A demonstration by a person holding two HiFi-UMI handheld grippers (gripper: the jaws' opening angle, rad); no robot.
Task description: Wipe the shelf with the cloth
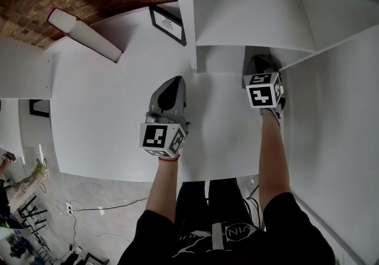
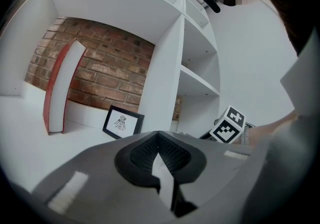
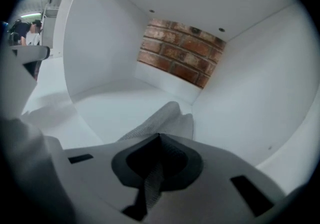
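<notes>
The right gripper (image 3: 159, 136) pinched the grey cloth (image 3: 167, 117), which was draped on the white shelf (image 3: 112, 99) compartment's floor near its back right corner. The left gripper (image 2: 159, 133) had its 2 jaws seemingly pressed together, empty.

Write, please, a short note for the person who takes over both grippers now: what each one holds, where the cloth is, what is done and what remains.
Left gripper: shut, nothing held, in front of the shelf, facing the framed picture.
Right gripper: shut on the grey mesh cloth, inside the right-hand compartment. The cloth lies on its floor near the back right corner.
Done: the cloth is gripped and on the surface. How much is wiped cannot be told.
Left: wipe the rest of that floor, then probably the other boards, minding the picture.
</notes>
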